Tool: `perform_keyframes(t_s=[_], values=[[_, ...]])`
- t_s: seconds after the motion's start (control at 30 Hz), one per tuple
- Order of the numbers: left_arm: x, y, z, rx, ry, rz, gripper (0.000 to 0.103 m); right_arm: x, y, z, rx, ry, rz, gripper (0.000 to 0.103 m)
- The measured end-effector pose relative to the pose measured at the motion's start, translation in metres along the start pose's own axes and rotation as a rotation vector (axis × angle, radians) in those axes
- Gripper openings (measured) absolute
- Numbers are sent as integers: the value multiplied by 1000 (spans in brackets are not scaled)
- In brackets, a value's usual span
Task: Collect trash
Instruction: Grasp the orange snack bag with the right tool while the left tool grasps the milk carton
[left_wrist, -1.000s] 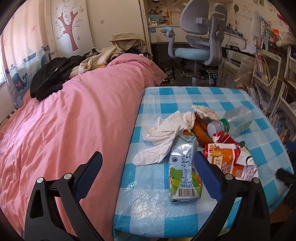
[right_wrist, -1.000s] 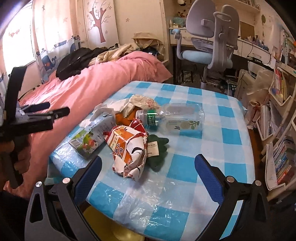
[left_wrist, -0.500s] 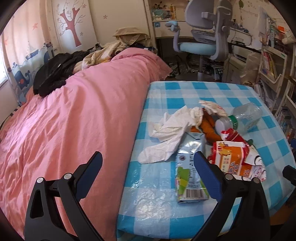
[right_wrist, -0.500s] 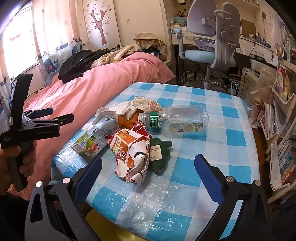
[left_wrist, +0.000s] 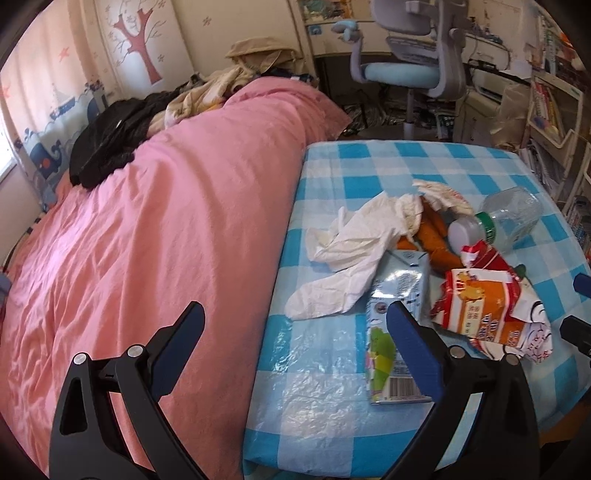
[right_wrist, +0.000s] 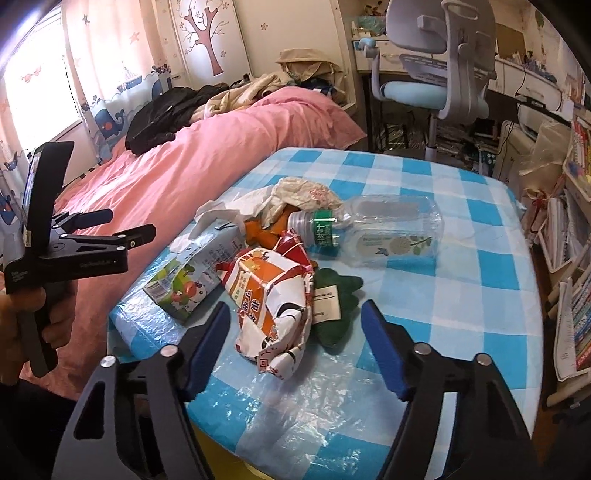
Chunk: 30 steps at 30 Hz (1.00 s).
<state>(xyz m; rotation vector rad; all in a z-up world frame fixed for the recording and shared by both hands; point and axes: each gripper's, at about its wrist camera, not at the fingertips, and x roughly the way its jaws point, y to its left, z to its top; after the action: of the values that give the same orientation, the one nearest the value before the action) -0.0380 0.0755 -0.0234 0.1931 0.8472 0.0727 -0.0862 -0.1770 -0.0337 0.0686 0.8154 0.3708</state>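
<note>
Biggest thing in view is the bed (left_wrist: 155, 236) under its pink cover, running right along the counter (right_wrist: 461, 266) with its blue-and-white checked cloth. On that counter sits the trash, all bunched in one pile toward the bed side. There's the clear plastic bottle (right_wrist: 388, 230) lying on its side, green band at the neck. Touching it, the crumpled orange-and-red snack bag (right_wrist: 273, 295), heaped partly over a dark green item with a white tag (right_wrist: 336, 306). The milk carton (left_wrist: 397, 314) lies flat at the near edge, and a white crumpled tissue (left_wrist: 351, 251) sprawls just beside it.

Left hand-held gripper (left_wrist: 293, 336) hangs over the seam between bed and counter, jaws spread wide, nothing between them, its right finger in front of the carton. Right hand-held gripper (right_wrist: 295, 343) is spread too, empty, framing the snack bag from the near edge.
</note>
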Motion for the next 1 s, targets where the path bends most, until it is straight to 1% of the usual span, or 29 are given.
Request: perform_keyframes(t_s=[0.1,0.2,0.37,0.4,0.43,0.53,0.57,0.6,0.63,0.7,0.83,0.97,1.0], values=[[4,3,-1,-12,16,-6,95,6,4,1,0,16,16,63],[5,3,-1,-16,21,-27,95,11,8,-1,-15,30,6,62],[12,-6,-3,8,42,-33,95,24,6,-4,-1,64,5,56],[12,-7,-2,12,46,-38,95,27,7,-4,-4,71,4,54],[13,-9,-3,21,57,-62,95,28,8,-5,-7,76,4,53],[18,-19,-7,49,96,-122,95,32,10,-7,-14,91,12,48],[20,-24,-10,62,98,-123,95,33,11,-8,-18,97,14,47],[21,-28,-10,74,98,-118,95,34,12,-9,-18,101,20,42],[24,-32,-11,85,102,-111,95,35,12,-10,-12,108,28,40],[30,-38,-13,81,121,-117,95,36,13,-11,-7,110,35,34],[36,-48,-12,75,136,-122,95,39,15,-10,1,112,50,33],[45,-50,-9,43,155,-127,94,48,10,-12,49,129,69,35],[47,-48,-9,31,159,-137,85,48,10,-12,56,126,75,33]])
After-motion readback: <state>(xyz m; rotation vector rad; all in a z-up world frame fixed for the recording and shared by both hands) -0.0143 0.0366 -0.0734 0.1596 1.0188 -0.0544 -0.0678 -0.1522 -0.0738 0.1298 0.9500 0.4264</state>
